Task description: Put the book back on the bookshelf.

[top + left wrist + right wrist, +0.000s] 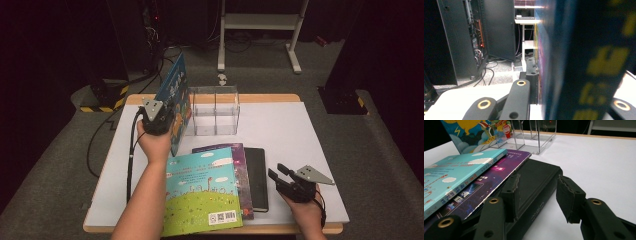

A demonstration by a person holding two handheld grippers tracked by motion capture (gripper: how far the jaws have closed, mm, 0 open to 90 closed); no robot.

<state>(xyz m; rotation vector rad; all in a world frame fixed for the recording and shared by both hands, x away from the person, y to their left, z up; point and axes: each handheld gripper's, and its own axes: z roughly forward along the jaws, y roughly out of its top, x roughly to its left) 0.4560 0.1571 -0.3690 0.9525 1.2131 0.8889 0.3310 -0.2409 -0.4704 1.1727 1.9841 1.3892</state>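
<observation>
In the high view, the left gripper (161, 119) is clamped on a blue picture book (176, 95), which it holds upright at the far left of the white table (280, 125), just beside the left wall of a clear acrylic book rack (216, 110). At the near middle lies a stack: a turquoise book (202, 192) on top, a purple book (242, 170) beneath it and a black notebook (256, 177) at the right. The right gripper (276, 176) sits at the near right, its jaws partly apart and pointing at the notebook's right edge. In the left gripper view, the blue picture book (584, 57) stands on edge between the jaws and is pinched there. In the right gripper view, the jaws stand half open around the near corner of the black notebook (536, 182), one pad over its cover and the other just off its edge; whether they touch it cannot be told. The turquoise book (456, 173) and purple book (496, 172) lie to the left, and the rack (534, 135) stands far off.
</observation>
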